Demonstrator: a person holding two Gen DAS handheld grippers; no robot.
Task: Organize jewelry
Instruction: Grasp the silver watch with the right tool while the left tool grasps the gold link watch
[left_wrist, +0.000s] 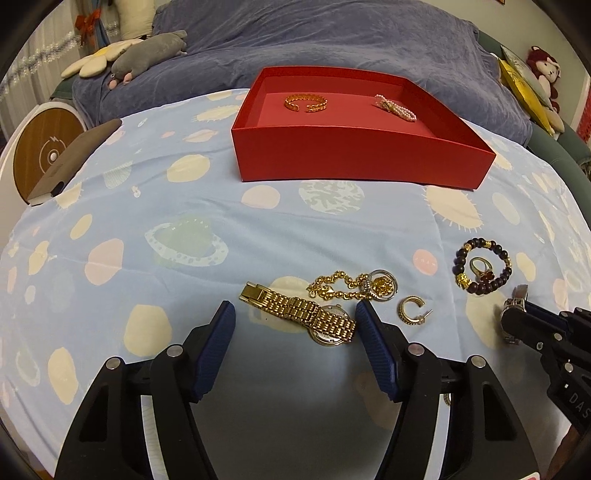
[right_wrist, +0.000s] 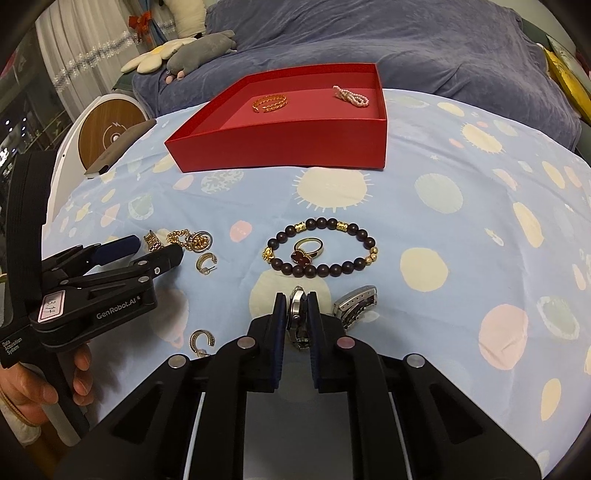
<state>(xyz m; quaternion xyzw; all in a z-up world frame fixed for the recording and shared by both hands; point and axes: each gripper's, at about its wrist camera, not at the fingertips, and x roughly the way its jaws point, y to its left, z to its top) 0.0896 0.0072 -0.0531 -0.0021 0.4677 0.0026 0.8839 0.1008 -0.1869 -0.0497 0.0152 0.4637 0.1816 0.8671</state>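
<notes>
Jewelry, part sorted: gold bangle (left_wrist: 306, 103) and pearl piece (left_wrist: 395, 107) lie in red box (left_wrist: 354, 158). Right tool (right_wrist: 297, 314) clamped on silver watch (right_wrist: 297, 317) at table level. Left tool (left_wrist: 295, 325) spread wide around gold watch (left_wrist: 303, 314). Next, probably: lift silver watch clear and carry it to the box.

A home bedroom, it seems: behind the red box (left_wrist: 354, 155) lies a bed under a rumpled blue blanket (left_wrist: 332, 48), with a grey plush toy (left_wrist: 147, 55), a flower-shaped cushion (right_wrist: 159, 55) and sheer curtains (right_wrist: 74, 55) to its left.
</notes>
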